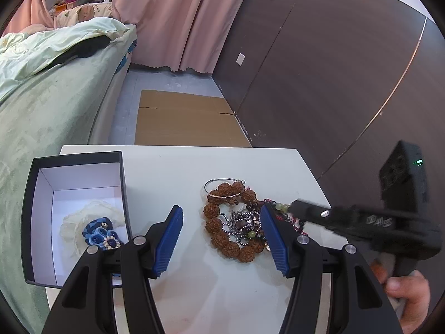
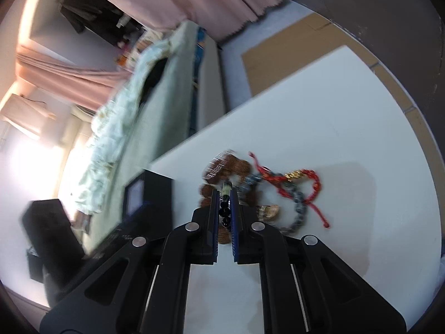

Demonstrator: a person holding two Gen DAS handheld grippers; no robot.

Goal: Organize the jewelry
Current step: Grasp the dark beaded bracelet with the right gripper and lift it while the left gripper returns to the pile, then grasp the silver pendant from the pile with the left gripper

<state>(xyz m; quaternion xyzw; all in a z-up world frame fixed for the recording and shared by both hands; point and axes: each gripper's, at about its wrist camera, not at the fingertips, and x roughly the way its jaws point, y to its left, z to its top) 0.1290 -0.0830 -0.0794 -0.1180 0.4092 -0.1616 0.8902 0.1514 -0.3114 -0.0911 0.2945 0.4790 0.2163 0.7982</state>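
Note:
A pile of jewelry lies on the white table (image 1: 172, 172): a brown seed-bead bracelet (image 1: 222, 233), a thin silver bangle (image 1: 224, 186), a silver ball chain (image 1: 239, 222) and a red cord bracelet (image 2: 300, 183). My left gripper (image 1: 221, 220) is open and empty, its fingers astride the pile's left part. My right gripper (image 2: 224, 194) is shut on a bracelet of dark and green beads (image 2: 224, 208) at the pile; it shows in the left wrist view (image 1: 294, 207), reaching in from the right. An open black box (image 1: 75, 214) holds a blue fabric-flower piece (image 1: 101, 235) on cream cloth.
A bed with a green cover (image 1: 41, 105) runs along the table's left side. Flat cardboard (image 1: 186, 119) lies on the floor beyond the table. A dark wardrobe (image 1: 333, 69) stands to the right and pink curtains (image 1: 180, 14) hang behind.

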